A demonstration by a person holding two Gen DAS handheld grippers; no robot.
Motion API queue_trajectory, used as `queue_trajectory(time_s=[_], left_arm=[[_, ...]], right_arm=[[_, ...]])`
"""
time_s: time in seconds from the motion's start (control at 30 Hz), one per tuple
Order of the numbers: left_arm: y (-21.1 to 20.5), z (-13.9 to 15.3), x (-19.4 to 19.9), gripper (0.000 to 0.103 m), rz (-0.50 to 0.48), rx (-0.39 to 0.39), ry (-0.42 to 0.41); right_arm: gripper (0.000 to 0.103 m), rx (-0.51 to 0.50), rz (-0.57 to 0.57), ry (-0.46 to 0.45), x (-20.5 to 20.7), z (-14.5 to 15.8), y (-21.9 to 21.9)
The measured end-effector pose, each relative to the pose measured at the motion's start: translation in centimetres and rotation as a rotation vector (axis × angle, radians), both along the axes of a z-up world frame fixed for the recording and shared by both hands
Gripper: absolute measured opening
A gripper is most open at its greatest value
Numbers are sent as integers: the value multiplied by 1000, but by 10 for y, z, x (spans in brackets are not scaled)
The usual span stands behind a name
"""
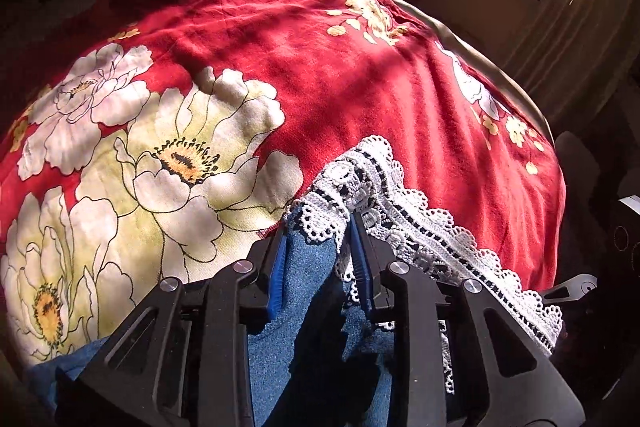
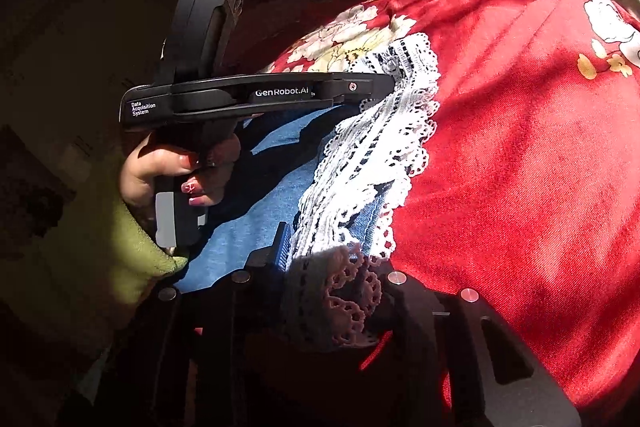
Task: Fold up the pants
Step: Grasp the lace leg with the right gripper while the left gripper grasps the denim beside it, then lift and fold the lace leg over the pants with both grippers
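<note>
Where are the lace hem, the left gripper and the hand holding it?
lace hem [image 1: 424, 227], left wrist view, on the white scalloped trim right of the fingers.
left gripper [image 2: 384, 87], right wrist view, at its fingertips meeting the lace.
hand [image 2: 176, 167], right wrist view, on the fingers around the handle.

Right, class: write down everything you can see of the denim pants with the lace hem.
The pants are blue denim with a wide white crochet-lace hem, scalloped and pierced with dark slots. They lie rumpled at the near edge of a red floral bedspread, partly in sunlight, partly in shadow. The left hand-held gripper pinches one end of the hem between blue pads; the right hand-held gripper has the other end of the hem between its jaws. Waist and legs are out of view.
</note>
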State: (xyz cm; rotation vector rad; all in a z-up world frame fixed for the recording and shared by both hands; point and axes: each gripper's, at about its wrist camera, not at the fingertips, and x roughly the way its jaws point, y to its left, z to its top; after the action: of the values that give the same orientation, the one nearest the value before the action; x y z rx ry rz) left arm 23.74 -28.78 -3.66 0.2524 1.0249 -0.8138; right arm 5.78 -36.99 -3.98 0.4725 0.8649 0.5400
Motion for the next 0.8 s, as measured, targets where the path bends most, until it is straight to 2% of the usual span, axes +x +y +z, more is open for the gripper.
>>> queue_trajectory(time_s=[0.23,0.43,0.57,0.7,0.8], left_arm=[[38,25,-4,15,46,-209,40],[99,65,-17,15,96,-351,-25],[145,70,-19,15,162,-385,-40],[184,58,-17,15,242,-424,-28],[204,40,-14,18,343,-390,-17]], right_arm=[[27,-62,53,-71,10,33,27],[27,-101,164,-143,15,65,76],[27,-131,259,-157,26,72,122],[27,-174,323,-143,38,65,163],[27,-209,346,-101,48,48,184]])
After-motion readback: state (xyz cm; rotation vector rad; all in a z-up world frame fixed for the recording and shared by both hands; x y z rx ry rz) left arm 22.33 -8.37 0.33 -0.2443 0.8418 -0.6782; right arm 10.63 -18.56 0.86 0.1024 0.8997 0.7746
